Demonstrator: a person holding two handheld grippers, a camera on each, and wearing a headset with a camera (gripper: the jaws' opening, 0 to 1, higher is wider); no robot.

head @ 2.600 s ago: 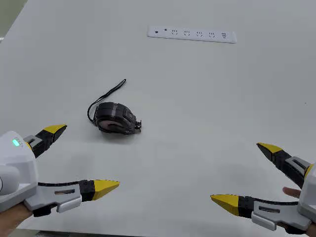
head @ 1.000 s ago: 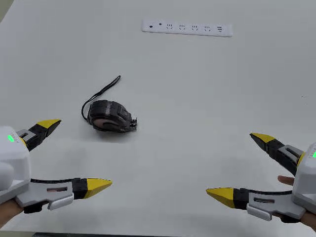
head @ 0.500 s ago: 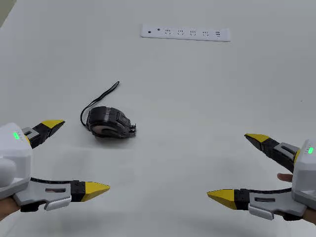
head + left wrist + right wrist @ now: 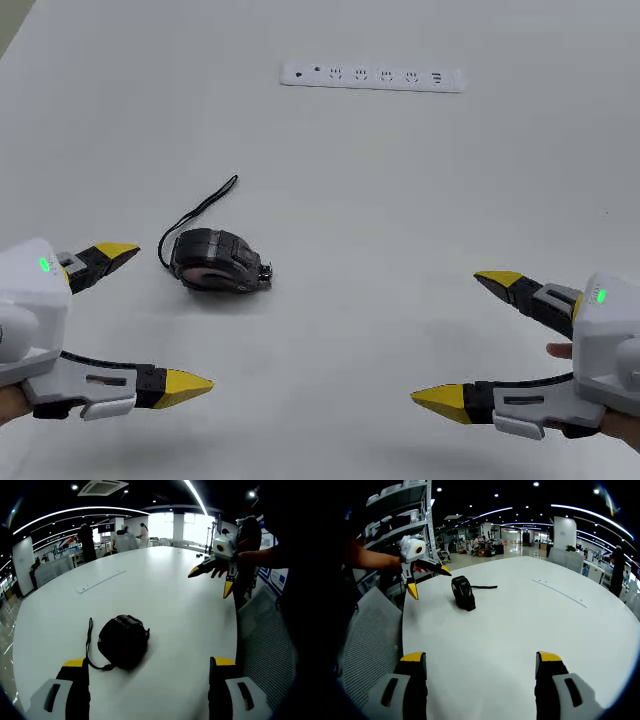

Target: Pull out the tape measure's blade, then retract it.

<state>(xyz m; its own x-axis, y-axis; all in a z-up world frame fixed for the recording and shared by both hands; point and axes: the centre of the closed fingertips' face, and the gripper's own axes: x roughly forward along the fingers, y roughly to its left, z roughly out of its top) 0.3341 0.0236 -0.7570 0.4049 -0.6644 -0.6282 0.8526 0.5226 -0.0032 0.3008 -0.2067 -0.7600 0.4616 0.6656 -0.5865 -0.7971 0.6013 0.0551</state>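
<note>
**Status.** Head view, left to right:

- The left gripper [image 4: 172,316], at the lower left, has its jaws spread wide and holds nothing.
- The tape measure [image 4: 213,262] lies on the white table [image 4: 400,200] left of centre. It is just beyond the left gripper's upper tip and touches neither gripper. Its black wrist strap [image 4: 198,210] trails toward the upper right.
- The right gripper [image 4: 446,338], at the lower right, is equally spread, holds nothing and is well apart from the case.

**Progress.** No blade shows outside the case. Judged from this, nothing is done: grasping, pulling out and retracting all remain.

**View differences.**

- The head view resolves the sockets of the power strip [image 4: 372,76] at the top centre.
- The left gripper view places the case between its own jaws, near the lower centre, with an office beyond the table.
- The right gripper view sets the case at the upper left, beside the left gripper.
</note>
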